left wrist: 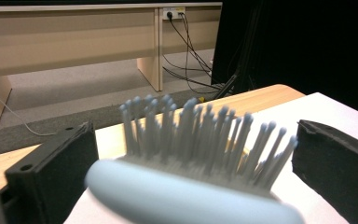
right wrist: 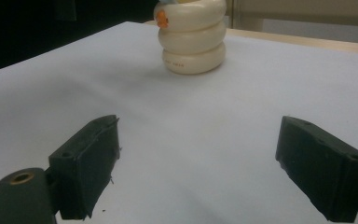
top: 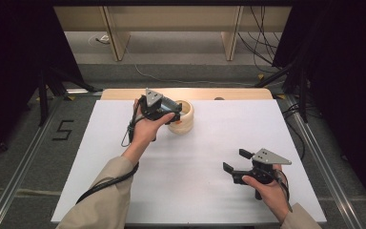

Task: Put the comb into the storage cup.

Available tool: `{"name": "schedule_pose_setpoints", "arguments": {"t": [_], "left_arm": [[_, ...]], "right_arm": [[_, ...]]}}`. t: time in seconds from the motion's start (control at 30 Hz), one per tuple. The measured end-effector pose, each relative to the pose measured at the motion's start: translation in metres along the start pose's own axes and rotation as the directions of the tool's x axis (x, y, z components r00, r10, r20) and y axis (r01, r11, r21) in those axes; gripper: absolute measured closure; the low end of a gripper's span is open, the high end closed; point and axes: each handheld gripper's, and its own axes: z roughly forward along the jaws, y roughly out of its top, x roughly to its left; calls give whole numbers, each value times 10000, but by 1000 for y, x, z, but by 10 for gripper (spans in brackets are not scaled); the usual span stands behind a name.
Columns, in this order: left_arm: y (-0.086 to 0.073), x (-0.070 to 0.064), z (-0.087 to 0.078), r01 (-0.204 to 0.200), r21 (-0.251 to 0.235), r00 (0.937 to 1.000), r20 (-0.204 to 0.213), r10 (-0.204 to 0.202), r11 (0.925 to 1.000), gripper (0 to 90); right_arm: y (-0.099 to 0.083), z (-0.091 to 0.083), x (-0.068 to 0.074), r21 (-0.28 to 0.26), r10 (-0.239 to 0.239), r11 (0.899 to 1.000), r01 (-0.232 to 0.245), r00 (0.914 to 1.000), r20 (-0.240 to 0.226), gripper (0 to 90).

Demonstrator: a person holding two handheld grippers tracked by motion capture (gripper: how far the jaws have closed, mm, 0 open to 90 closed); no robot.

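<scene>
Now the left gripper is over the cream, ring-shaped ceramic holder, at the far side of the white table cover. Between its jaws lies a pale blue plastic hairbrush with the bristles upward; I cannot tell if the jaws press it. The right gripper rests low near the front right, well apart from the holder, its jaws wide apart with nothing between them.
</scene>
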Motion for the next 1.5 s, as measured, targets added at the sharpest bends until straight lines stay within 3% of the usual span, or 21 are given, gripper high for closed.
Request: {"name": "schedule_pose_setpoints", "arguments": {"t": [0.63, 1.07, 1.5], "left_arm": [[-6, 4, -33, -394, 204, 9990, 204, 390, 9990, 0], [-20, 11, -58, -534, 426, 9978, 403, 517, 9977, 0], [-34, 9, -81, -754, 555, 9948, 727, 713, 9956, 0]], "right_arm": [[1, -2, -2, -63, -30, 10000, 31, 9999, 118, 138], [2, -2, -3, -77, -56, 10000, 57, 9998, 190, 137], [3, -3, -3, -119, -28, 9999, 31, 9998, 222, 135]]}}
